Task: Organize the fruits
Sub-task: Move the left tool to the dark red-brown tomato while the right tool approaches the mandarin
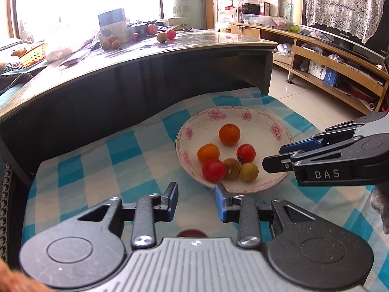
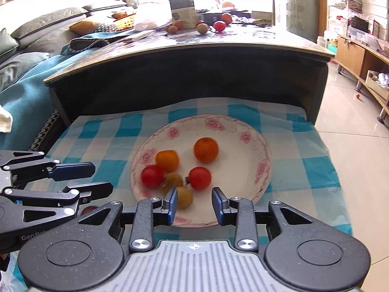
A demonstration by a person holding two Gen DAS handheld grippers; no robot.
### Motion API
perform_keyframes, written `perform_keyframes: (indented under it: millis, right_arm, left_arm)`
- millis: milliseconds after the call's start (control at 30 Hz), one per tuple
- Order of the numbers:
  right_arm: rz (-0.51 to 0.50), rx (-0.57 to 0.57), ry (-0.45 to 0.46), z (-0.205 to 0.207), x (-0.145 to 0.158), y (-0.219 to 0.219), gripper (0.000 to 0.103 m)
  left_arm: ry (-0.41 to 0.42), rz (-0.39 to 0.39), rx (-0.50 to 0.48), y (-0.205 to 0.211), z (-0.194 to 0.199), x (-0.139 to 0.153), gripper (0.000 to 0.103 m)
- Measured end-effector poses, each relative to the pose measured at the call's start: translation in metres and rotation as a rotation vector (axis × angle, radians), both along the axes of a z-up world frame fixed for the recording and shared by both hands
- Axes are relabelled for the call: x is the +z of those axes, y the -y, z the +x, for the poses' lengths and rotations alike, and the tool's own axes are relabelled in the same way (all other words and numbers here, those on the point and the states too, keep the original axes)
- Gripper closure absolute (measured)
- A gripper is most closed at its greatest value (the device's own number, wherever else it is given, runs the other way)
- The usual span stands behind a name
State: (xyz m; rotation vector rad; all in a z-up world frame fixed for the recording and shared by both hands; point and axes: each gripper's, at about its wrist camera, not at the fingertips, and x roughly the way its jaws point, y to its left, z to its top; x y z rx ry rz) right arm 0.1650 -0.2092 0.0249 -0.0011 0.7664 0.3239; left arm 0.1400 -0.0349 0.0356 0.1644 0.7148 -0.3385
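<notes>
A white plate with pink flowers (image 1: pixel 274 131) (image 2: pixel 245 137) sits on a blue checked cloth (image 1: pixel 109 160) (image 2: pixel 102 143). It holds two oranges (image 1: pixel 229 134) (image 2: pixel 205 150), two red tomatoes (image 1: pixel 246 153) (image 2: pixel 199 178) and two brownish-yellow fruits (image 1: pixel 249 172) (image 2: pixel 185 197). My left gripper (image 1: pixel 195 200) is open and empty over the cloth, just before the plate's near rim. A red fruit (image 1: pixel 190 233) (image 2: pixel 88 209) lies on the cloth under it. My right gripper (image 2: pixel 193 203) is open and empty over the plate's near rim; it also shows in the left wrist view (image 1: pixel 279 157).
A dark table (image 1: pixel 145 68) (image 2: pixel 194 56) rises right behind the cloth, with more fruit (image 1: pixel 161 36) (image 2: pixel 220 25), a box and clutter on top. A sofa with blue cover (image 2: pixel 29 77) is to the left. Tiled floor (image 2: pixel 352 133) and a wooden TV stand (image 1: pixel 328 56) are to the right.
</notes>
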Motion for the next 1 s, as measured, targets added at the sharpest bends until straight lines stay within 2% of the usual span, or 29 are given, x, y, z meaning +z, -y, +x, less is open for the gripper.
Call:
perform_keyframes:
  millis: [300, 433, 600, 933, 1000]
  right_arm:
    - [0.019, 0.118, -0.068, -0.031, -0.005, -0.024, 0.075]
    - [0.01, 0.164, -0.093, -0.04, -0.011, -0.035, 0.075]
    - [-0.011, 0.208, -0.129, -0.042, -0.023, -0.048, 0.074]
    - [0.01, 0.286, -0.17, -0.038, -0.035, -0.064, 0.074]
    - [0.014, 0.289, -0.172, -0.038, -0.037, -0.064, 0.077]
  left_arm:
    - [-0.072, -0.003, 0.013, -0.023, -0.032, 0.0, 0.061]
    - [-0.1, -0.03, 0.032, -0.035, -0.043, -0.004, 0.06]
    - [-0.121, -0.03, 0.02, -0.04, -0.044, -0.012, 0.06]
    - [-0.146, -0.018, -0.002, -0.043, -0.04, -0.022, 0.059]
    - [-0.151, -0.019, -0.003, -0.043, -0.039, -0.024, 0.059]
